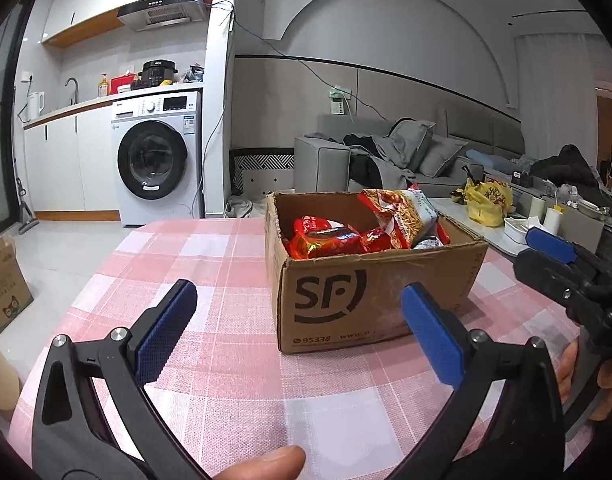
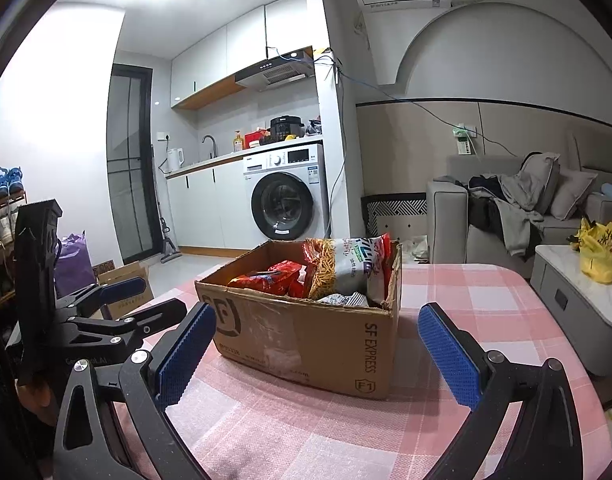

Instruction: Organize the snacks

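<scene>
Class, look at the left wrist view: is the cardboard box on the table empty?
No, the cardboard box holds several snack bags, red ones among them.

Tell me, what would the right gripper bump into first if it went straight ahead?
Probably the cardboard box. It sits on the table right ahead of the open right gripper, though depth is hard to judge.

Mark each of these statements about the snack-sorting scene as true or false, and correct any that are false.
1. Both grippers are open and hold nothing. True: the left gripper and right gripper are empty.
2. The cardboard box is sealed with its flaps shut. False: it is open at the top.
3. Snack packets lie inside the box. True.
4. The box stands on a bare wooden table. False: it stands on a pink checked tablecloth.
5. A washing machine stands under the kitchen counter. True.
</scene>
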`<state>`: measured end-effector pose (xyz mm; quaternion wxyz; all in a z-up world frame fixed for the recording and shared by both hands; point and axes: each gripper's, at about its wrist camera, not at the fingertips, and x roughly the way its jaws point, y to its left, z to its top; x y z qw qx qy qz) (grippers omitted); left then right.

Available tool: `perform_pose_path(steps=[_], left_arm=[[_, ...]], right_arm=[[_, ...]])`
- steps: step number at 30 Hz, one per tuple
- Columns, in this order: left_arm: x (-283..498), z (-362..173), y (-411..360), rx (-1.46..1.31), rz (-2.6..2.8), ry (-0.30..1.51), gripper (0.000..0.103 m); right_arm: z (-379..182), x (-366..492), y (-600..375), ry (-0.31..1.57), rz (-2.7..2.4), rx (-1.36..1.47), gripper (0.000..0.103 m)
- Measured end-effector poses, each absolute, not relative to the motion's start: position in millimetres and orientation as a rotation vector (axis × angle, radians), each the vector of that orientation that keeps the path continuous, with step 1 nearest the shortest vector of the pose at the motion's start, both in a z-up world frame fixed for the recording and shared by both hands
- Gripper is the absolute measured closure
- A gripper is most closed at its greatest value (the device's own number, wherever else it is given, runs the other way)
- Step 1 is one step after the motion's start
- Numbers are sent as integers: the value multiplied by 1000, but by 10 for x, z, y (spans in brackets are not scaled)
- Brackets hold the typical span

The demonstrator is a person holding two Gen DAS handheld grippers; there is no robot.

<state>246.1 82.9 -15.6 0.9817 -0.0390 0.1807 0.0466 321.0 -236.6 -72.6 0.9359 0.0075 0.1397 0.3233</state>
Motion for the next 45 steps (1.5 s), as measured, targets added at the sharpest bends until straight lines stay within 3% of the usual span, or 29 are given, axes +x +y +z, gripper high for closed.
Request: perform_pose_path(steps=[45], left_arm=[[2475, -169, 820, -82, 93, 355, 1]], right_arm=[[-753, 3194, -2318, 289, 641, -18, 0]])
